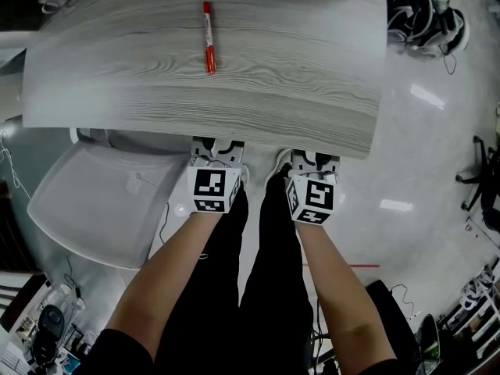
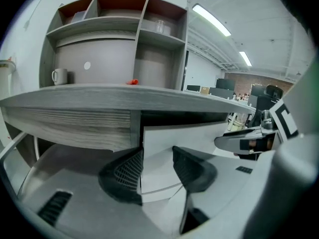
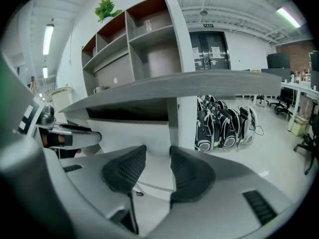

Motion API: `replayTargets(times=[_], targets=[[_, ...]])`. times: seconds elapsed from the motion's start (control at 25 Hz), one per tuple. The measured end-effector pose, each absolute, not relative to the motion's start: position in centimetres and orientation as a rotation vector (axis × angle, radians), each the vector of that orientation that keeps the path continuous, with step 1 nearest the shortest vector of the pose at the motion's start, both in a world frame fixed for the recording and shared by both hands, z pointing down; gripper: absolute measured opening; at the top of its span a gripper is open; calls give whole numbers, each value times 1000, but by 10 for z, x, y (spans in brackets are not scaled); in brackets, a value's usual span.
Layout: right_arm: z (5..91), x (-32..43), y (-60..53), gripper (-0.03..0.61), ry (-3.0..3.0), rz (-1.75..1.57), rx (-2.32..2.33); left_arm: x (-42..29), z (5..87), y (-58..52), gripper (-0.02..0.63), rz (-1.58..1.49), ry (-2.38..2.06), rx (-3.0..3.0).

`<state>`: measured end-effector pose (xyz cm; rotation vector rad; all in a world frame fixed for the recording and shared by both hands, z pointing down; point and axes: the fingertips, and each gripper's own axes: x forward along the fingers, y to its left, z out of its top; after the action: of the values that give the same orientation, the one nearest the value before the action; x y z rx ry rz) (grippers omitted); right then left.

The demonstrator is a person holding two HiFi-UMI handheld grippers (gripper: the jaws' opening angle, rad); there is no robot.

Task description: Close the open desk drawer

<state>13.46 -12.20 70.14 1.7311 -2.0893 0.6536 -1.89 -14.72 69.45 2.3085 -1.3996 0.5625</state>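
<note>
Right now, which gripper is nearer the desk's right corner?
The right gripper, by that corner of the desk; the left gripper sits further in, in line with the red marker.

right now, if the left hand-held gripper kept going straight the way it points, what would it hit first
The left hand-held gripper would most likely meet the white drawer front, which fills the gap between its open jaws just under the desk top. How near it is, I cannot tell.
</note>
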Motion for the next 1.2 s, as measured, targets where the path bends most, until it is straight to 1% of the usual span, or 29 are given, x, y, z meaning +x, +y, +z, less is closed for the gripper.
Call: replayTargets(times=[0.32, 0.52, 0.64, 0.76, 0.96, 1.2], targets=[[706, 142, -110, 166, -2076, 735, 1754, -23, 700, -130, 189, 557, -1394, 2250], [696, 135, -85, 165, -2083, 769, 1731, -16, 684, -107, 187, 534, -1347, 2289], [671, 132, -67, 165, -2097, 777, 1720, -16, 660, -89, 187, 517, -1311, 2295], [646, 123, -57, 164, -2123, 778, 1706, -31, 634, -80, 187, 484, -1346, 2279], [594, 110, -47, 164, -2160, 795, 1720, -36, 576, -68, 188, 392, -1363, 2299], [484, 67, -43, 164, -2341, 534, 1643, -37, 505, -49, 187, 332, -1320, 2354]])
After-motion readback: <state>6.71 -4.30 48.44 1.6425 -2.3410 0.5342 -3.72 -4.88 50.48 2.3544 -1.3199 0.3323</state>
